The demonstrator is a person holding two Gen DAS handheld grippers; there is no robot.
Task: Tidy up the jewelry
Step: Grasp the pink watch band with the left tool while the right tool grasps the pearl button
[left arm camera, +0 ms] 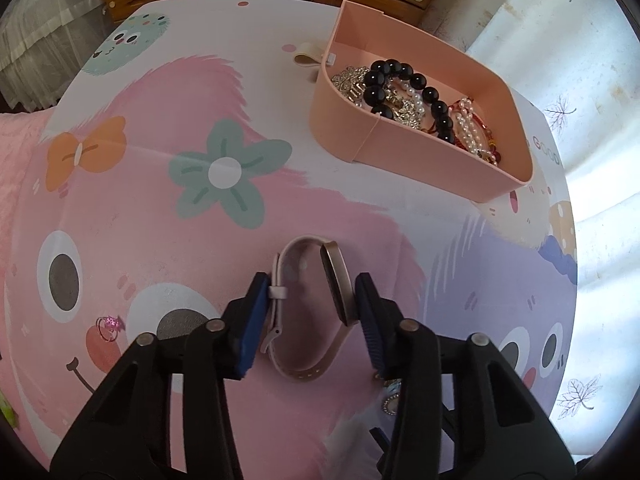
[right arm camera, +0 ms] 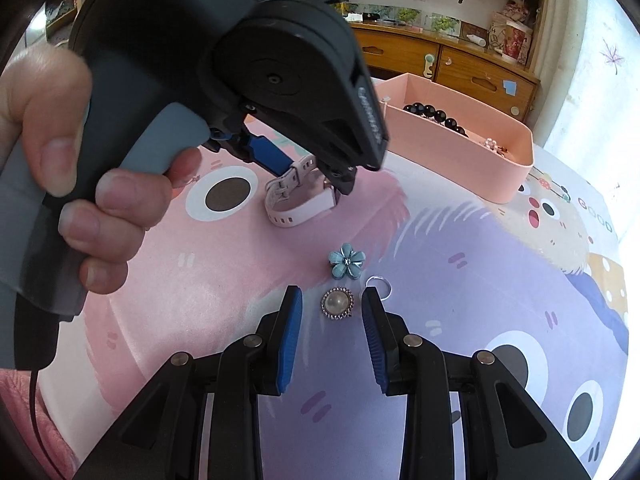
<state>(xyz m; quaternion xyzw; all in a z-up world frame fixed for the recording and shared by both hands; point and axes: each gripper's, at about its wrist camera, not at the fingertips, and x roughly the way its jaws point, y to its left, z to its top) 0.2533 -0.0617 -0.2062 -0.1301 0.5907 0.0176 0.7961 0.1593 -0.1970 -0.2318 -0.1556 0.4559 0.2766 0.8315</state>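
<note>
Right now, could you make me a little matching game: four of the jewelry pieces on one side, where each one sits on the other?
Things:
1. watch
2. black beads
3. pearl brooch
4. blue flower

Places:
A. in the pink box
B. between the right gripper's fingers
C. between the left gripper's fingers
D. on the mat, just beyond the brooch

Pairs: 1-C, 2-A, 3-B, 4-D
</note>
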